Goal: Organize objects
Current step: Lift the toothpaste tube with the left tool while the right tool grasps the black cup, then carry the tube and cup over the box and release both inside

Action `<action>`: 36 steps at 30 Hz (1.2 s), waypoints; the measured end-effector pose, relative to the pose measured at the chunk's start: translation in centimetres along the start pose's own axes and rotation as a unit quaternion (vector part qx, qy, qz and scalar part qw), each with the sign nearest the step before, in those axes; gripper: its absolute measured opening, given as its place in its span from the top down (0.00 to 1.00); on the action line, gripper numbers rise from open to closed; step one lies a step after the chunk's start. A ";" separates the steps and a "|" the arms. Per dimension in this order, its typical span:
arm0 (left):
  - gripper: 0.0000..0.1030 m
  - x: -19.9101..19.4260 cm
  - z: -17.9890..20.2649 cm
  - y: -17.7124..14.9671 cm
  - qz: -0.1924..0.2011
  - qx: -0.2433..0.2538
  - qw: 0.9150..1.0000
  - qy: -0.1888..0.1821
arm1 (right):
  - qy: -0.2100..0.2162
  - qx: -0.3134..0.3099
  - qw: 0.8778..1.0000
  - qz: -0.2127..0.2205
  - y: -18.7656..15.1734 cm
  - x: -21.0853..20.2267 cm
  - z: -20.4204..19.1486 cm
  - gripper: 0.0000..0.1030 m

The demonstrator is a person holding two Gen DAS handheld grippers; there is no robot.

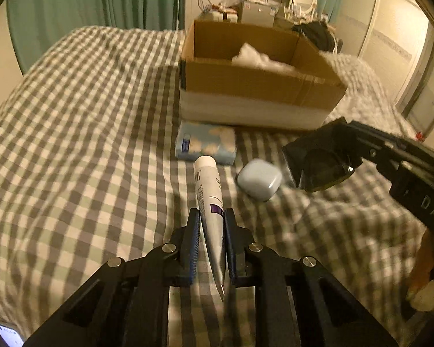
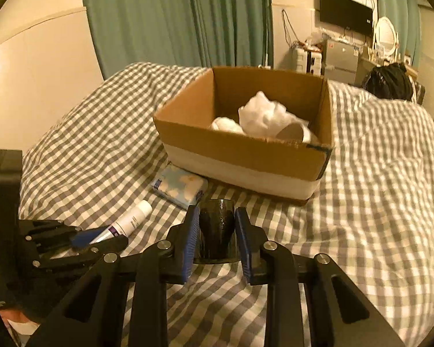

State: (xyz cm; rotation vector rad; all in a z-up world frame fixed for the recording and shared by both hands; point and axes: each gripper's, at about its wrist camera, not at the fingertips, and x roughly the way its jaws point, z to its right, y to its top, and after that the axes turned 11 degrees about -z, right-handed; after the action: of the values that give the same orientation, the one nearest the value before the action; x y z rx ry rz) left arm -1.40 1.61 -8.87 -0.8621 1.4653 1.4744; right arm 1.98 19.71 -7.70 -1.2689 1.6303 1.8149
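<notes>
— What is the left gripper (image 1: 211, 217) carrying?

— It is clamping a white and silver tube (image 1: 209, 199) between its blue-padded fingers, cap end pointing forward toward the cardboard box (image 1: 246, 86). The crimped tail is sticking back between the jaws, and the tube is hanging above the checked bedspread (image 1: 72, 144).

— And the right gripper (image 2: 216, 222)?

— It is gripping a dark, glossy cup (image 2: 217, 231), its two fingers pressing on either side of it. In the left wrist view the cup's open mouth is tipping sideways, just beside a pale blue rounded case (image 1: 259, 179) that is lying on the bedspread.

— What else is sitting near them?

— A blue tissue pack (image 1: 207, 144) printed with clouds is lying against the front wall of the box. Inside the box, crumpled white material (image 2: 263, 118) is resting on the bottom.

— And farther out?

— Green curtains (image 2: 182, 20) are hanging behind the bed, and a dark monitor (image 2: 345, 13) is sitting above a cluttered desk.
</notes>
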 end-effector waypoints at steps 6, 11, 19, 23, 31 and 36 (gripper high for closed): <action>0.84 -4.6 0.5 1.4 0.053 0.008 0.999 -0.009 | -0.018 -0.010 0.999 0.031 0.6 -3.5 -0.9 0.76; 0.84 -7.6 0.6 3.8 0.093 0.013 0.996 -0.003 | -0.032 -0.036 0.997 0.065 2.5 -6.7 -2.1 0.76; 0.84 -9.7 1.3 10.5 0.138 0.027 0.990 0.007 | -0.058 -0.064 0.989 0.120 8.3 -10.0 -1.8 0.76; 0.84 -9.1 2.0 14.3 0.147 0.035 0.988 0.005 | -0.062 -0.060 0.987 0.136 11.5 -9.9 -0.4 0.76; 0.84 -4.2 2.5 20.4 0.128 0.056 0.990 0.013 | -0.065 -0.028 0.987 0.142 16.9 -5.7 3.7 0.76; 0.84 -0.3 3.0 22.3 0.121 0.075 0.989 0.039 | -0.065 -0.023 0.989 0.128 19.2 -1.9 5.3 0.76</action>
State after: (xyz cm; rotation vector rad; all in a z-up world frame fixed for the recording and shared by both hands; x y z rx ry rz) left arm -21.44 5.98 0.45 -0.6748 1.7665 1.4953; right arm -13.95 20.41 4.46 -0.9725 1.7535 2.0496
